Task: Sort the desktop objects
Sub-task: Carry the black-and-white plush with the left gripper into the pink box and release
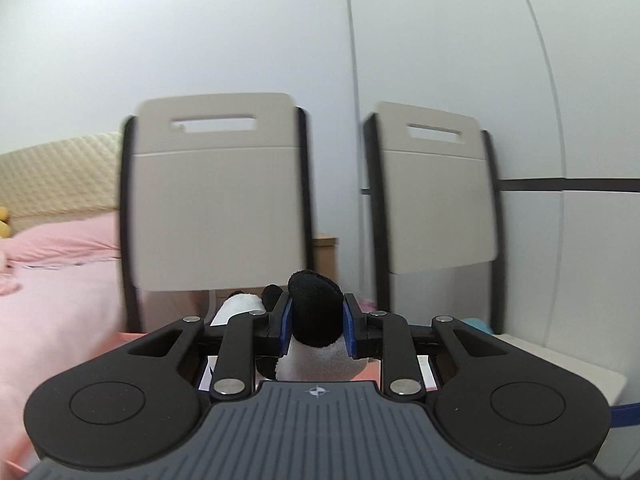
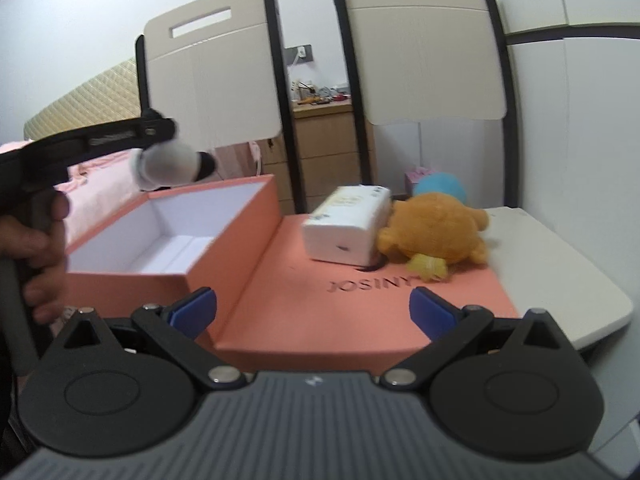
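One toy is on its way: the left gripper (image 1: 316,322) pinches a panda plush (image 1: 316,312) and hangs over the open box (image 2: 168,236), which looks bare inside. The right gripper (image 2: 312,310) waits with fingers spread wide, holding nothing. Left to sort, I'd say: tissue pack (image 2: 348,224) and orange plush (image 2: 436,232), both on the lid (image 2: 320,312).

A black and white soft panda toy (image 1: 316,320) is seen between blue pads (image 1: 349,330) at 6 o'clock. An orange-pink cardboard box (image 2: 224,264) with a white inside is seen at 9 o'clock. A white tissue pack (image 2: 346,226) with yellow marks is seen at 12 o'clock, and a yellow-orange fluffy plush toy (image 2: 434,230) at 2 o'clock. Dark letters are printed on the orange-pink flat lid (image 2: 340,312).
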A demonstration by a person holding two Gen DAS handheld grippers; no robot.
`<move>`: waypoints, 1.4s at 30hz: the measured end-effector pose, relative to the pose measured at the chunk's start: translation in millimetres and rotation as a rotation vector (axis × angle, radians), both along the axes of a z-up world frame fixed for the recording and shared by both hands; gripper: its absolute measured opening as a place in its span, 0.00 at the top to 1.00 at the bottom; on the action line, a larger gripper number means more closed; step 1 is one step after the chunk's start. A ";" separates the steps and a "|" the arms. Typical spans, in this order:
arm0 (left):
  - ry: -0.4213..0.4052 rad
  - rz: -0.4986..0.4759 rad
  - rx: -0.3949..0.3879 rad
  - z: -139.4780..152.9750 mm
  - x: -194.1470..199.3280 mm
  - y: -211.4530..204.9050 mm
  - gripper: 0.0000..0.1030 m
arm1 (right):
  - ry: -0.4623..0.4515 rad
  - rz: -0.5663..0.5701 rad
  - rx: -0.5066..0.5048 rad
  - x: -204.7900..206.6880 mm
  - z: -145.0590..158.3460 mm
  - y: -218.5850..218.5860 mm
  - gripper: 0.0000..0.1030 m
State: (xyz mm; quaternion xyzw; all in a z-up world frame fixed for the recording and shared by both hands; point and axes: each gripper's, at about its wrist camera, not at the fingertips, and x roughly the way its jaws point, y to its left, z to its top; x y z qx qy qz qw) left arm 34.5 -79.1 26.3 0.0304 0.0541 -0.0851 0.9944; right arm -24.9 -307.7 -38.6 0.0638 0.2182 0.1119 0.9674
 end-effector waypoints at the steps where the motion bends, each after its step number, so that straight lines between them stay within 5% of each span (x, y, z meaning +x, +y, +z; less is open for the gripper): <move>1: 0.002 0.012 0.000 0.9 -1.2 8.6 0.72 | -0.001 0.004 0.003 2.4 0.3 4.5 0.00; 10: 0.077 0.160 0.019 -22.2 10.6 76.0 0.72 | 0.018 0.055 -0.012 29.8 -4.5 51.5 0.00; 20: 0.227 0.244 -0.017 -55.9 41.0 104.6 0.72 | 0.031 0.064 -0.019 47.6 -9.6 72.8 0.00; 26: 0.237 0.253 -0.022 -56.1 32.9 109.7 0.69 | 0.027 0.082 -0.001 48.1 -9.2 76.2 0.00; 29: 0.239 0.262 -0.014 -56.2 31.2 112.2 0.61 | 0.022 0.092 0.005 46.1 -8.1 76.8 0.00; 34: 0.190 0.240 -0.013 -49.7 18.0 108.2 0.21 | 0.008 0.092 0.011 41.8 -5.8 73.7 0.00; 42: 0.155 0.204 0.001 -42.5 -8.1 99.4 0.10 | -0.007 0.069 0.011 37.6 -4.7 66.3 0.00</move>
